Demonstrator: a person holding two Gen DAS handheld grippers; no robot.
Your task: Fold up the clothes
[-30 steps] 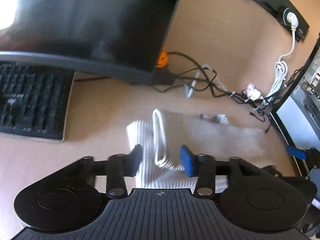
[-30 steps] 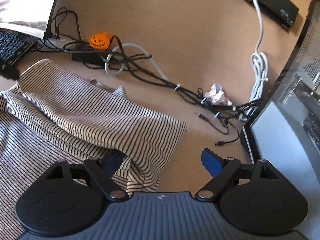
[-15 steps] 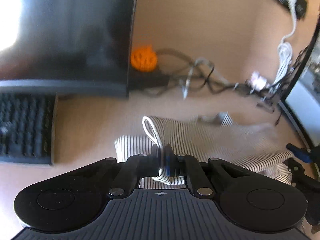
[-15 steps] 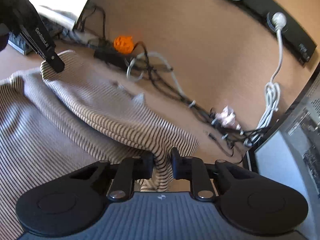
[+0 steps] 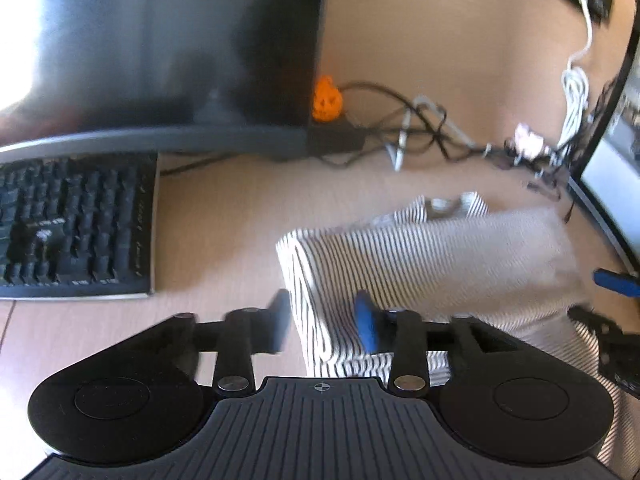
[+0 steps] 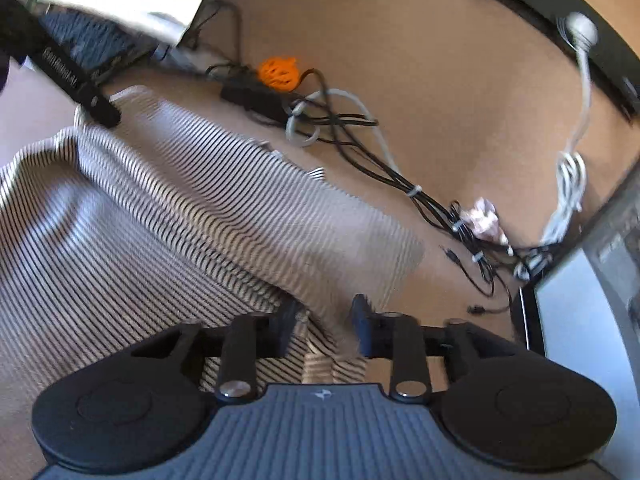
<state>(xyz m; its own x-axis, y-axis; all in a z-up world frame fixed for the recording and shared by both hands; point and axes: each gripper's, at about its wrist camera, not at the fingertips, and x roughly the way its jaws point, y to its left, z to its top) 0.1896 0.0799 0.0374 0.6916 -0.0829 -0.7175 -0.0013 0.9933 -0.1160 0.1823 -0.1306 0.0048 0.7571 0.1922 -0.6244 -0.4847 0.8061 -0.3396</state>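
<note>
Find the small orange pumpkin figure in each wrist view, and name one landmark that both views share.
Left wrist view: the orange pumpkin sits above centre, by the monitor's right edge.
Right wrist view: the pumpkin is upper left of centre, on a black box among cables.
Shared landmark: the striped garment, lying below the pumpkin in both views.

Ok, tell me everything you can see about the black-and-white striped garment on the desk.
The striped garment looks like a soft ribbed knit with fine dark stripes on white. It lies on the tan desk, folded over itself so a doubled layer rests on top. The open left gripper straddles its folded left edge; the open right gripper straddles its right corner. Motion blur hides finer detail.
</note>
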